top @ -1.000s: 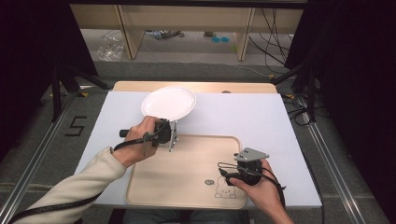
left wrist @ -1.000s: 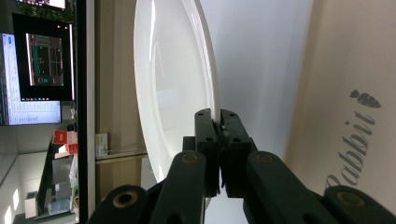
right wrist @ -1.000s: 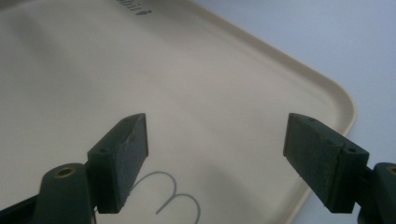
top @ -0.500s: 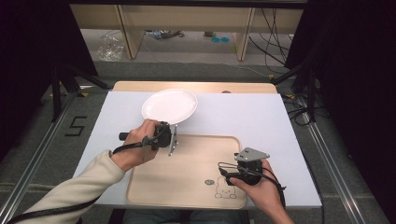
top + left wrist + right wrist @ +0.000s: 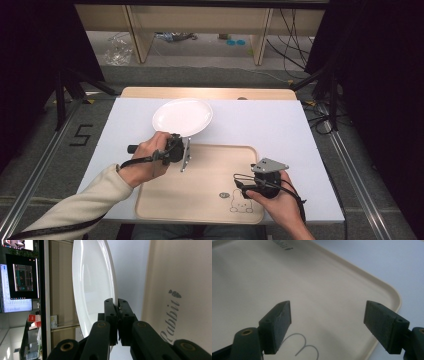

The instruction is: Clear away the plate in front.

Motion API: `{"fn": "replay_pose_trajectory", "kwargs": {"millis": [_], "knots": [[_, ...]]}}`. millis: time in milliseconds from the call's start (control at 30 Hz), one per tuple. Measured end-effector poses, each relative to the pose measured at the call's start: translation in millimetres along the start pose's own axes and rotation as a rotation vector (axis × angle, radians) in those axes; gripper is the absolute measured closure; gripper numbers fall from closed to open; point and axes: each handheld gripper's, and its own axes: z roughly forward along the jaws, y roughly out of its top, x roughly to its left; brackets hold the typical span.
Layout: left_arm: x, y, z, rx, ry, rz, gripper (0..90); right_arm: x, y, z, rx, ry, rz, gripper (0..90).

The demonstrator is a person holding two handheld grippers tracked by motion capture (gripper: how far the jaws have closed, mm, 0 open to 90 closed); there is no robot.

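White-topped bench (image 5: 260, 125): plate (image 5: 182, 117) carry in hand.
Left gripper (image 5: 117, 305) jaws pinched plate rim; right gripper (image 5: 328, 323) jaws wide over tray (image 5: 210, 165). Next, probably: lower plate onto tray.

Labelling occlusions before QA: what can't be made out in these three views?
- High view: the left tongs at the round white plate are too small to show their grip; the left hand covers the body.
- Left gripper view: the plate's top is cut off by the frame edge.
- Right gripper view: the rabbit print on the beige wooden tray is cut off at the bottom, behind the open right tongs.
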Motion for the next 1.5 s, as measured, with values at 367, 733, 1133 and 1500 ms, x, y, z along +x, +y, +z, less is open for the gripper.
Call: {"fn": "replay_pose_trajectory", "kwargs": {"millis": [367,733,1133,1500], "knots": [[-5.5,0.8,-8.6,-0.007,-0.005,-0.005,87.3,0.0,0.0,-0.1,-0.001,0.0,0.002,23.1],[-11.2,4.2,-17.1,-0.026,-0.008,-0.003,87.3,0.1,0.0,-0.3,0.001,0.0,0.001,23.1],[-15.8,8.2,-27.8,-0.036,-0.004,0.023,87.3,0.6,0.0,-0.8,0.004,0.001,0.007,23.0],[-18.8,9.5,-34.2,-0.045,0.0,0.034,87.3,-0.2,0.5,-1.1,-0.013,-0.005,-0.005,23.0]]}}
